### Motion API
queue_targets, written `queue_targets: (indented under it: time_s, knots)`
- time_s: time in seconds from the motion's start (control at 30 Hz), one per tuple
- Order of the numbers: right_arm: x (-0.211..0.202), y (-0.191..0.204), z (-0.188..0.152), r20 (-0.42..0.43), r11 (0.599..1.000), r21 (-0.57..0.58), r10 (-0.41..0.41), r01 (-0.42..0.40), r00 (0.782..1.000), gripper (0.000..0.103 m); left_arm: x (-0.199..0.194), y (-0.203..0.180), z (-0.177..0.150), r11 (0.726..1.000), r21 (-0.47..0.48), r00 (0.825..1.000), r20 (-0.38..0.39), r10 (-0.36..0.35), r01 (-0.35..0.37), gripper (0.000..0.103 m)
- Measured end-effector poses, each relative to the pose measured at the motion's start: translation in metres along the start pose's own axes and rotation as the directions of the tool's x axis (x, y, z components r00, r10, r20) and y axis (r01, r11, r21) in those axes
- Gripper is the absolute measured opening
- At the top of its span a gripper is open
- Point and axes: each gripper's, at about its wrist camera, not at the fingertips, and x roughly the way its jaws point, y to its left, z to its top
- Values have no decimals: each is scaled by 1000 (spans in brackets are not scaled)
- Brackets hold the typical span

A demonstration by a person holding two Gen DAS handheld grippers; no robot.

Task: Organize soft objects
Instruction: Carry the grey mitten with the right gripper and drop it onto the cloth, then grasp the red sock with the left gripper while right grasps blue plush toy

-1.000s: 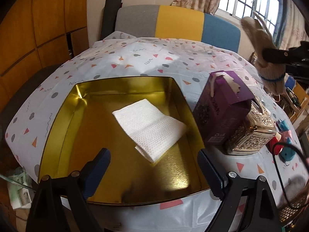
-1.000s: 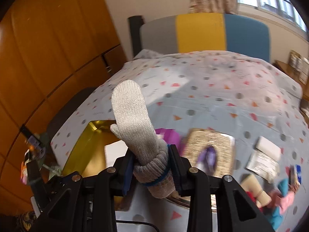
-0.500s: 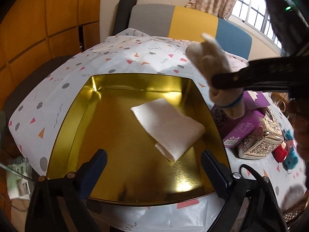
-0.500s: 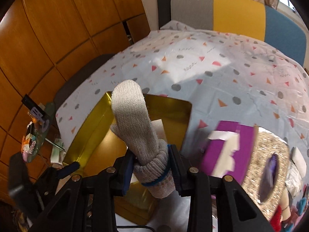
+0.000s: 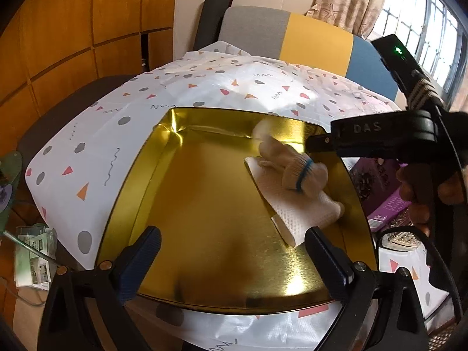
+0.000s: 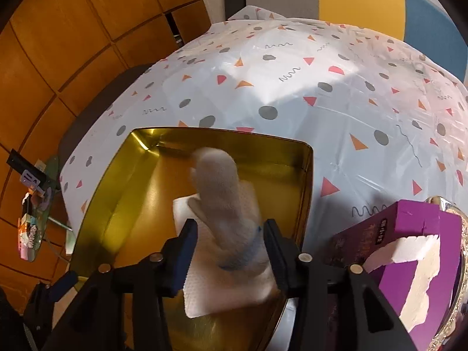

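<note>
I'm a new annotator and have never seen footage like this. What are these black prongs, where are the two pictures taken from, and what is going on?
No robot here: a person holds a two-finger claw in each hand, and each claw carries a fisheye camera looking along its fingers, which bends the picture. One picture comes from the left claw, whose fingers stand wide apart and empty over a gold tin. The other comes from the right claw, also seen from the side in the left view. Its fingers are parted around a knitted glove, apparently just let go; the glove lies on a folded white cloth inside the tin. The tin sits on a patterned tablecloth, beside a purple box.
</note>
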Motion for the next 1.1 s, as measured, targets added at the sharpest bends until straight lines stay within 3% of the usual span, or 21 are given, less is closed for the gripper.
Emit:
queue_targets:
  time_s: [0.3,0.47,0.57,0.7,0.8,0.83,0.97,1.1]
  knots:
    - [-39,13,-26,114,996,-80,-23,32,993,61,-12,-5,3,1000,21,999,35,13,-13,102]
    - [-72,16,-47,213,989,-114,-64,89,975,61,-18,-12,2,999,39,999,45,5,-7,102]
    - [-99,13,-64,306,983,-117,-98,140,947,61,-22,-17,0,999,51,999,48,-5,3,102]
    - [-133,4,-86,436,978,-84,-138,193,889,61,-27,-26,-1,997,74,998,58,-28,24,103]
    - [-156,-13,-103,504,972,13,-208,234,838,62,-31,-35,-2,993,104,995,74,-67,59,103]
    - [-159,-19,-106,506,970,42,-229,241,832,63,-33,-39,-3,991,118,994,81,-74,64,103]
    - [-169,-56,-121,472,956,167,-293,242,831,63,-39,-56,-4,980,185,990,108,-91,70,103]
    - [-180,-100,-143,441,946,272,-288,179,850,63,-40,-74,-3,967,231,987,95,-129,104,103]
